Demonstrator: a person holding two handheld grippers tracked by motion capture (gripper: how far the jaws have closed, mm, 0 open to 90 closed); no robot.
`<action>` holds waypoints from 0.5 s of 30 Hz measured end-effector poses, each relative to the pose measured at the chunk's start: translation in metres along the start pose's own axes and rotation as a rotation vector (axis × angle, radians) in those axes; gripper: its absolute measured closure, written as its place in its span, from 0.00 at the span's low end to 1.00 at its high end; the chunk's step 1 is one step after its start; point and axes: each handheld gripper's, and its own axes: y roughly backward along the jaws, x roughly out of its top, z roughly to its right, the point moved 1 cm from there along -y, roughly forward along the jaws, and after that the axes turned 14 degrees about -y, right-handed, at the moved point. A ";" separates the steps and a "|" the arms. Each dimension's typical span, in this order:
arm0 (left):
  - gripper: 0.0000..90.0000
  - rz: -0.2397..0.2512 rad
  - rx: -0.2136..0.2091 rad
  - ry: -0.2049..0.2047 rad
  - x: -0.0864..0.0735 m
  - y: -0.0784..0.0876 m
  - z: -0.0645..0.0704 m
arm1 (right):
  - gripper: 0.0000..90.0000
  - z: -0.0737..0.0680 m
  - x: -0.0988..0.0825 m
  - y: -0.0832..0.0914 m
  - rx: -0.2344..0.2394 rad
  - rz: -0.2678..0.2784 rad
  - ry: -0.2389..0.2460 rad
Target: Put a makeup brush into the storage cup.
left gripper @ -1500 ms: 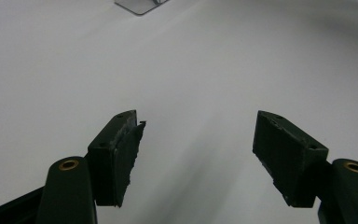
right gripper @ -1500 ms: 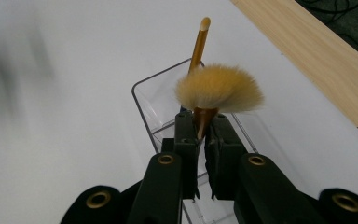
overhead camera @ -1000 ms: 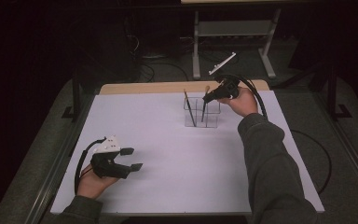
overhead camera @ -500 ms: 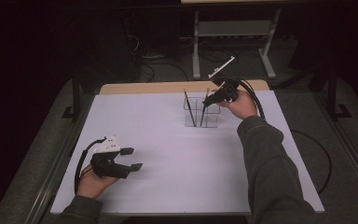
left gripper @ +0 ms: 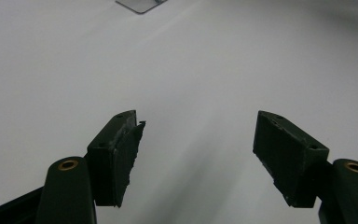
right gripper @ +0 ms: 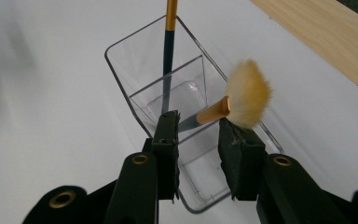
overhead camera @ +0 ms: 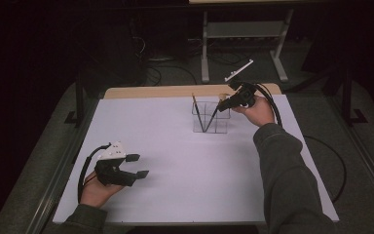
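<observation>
Right gripper (right gripper: 198,135) jaws just opening off the tan-bristled, gold-ferruled brush (right gripper: 235,102) in the clear plastic divided holder (right gripper: 121,60), frame centre; back straight out; left gripper (left gripper: 198,154) open, idle.

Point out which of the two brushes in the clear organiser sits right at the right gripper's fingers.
The fan brush with pale bristles and gold ferrule, head-up between those fingers; the other dark-handled brush stands farther back in the clear plastic organiser.

A fan brush (right gripper: 242,100) with pale blond bristles and a golden ferrule leans in the clear plastic organizer (right gripper: 135,51), its bristle head up over the rim. A second brush (right gripper: 168,42) with a dark handle stands in the next compartment.
</observation>
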 end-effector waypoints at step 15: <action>0.34 0.014 0.003 0.009 0.002 -0.002 0.002 | 0.73 0.006 -0.015 0.010 0.012 0.018 -0.025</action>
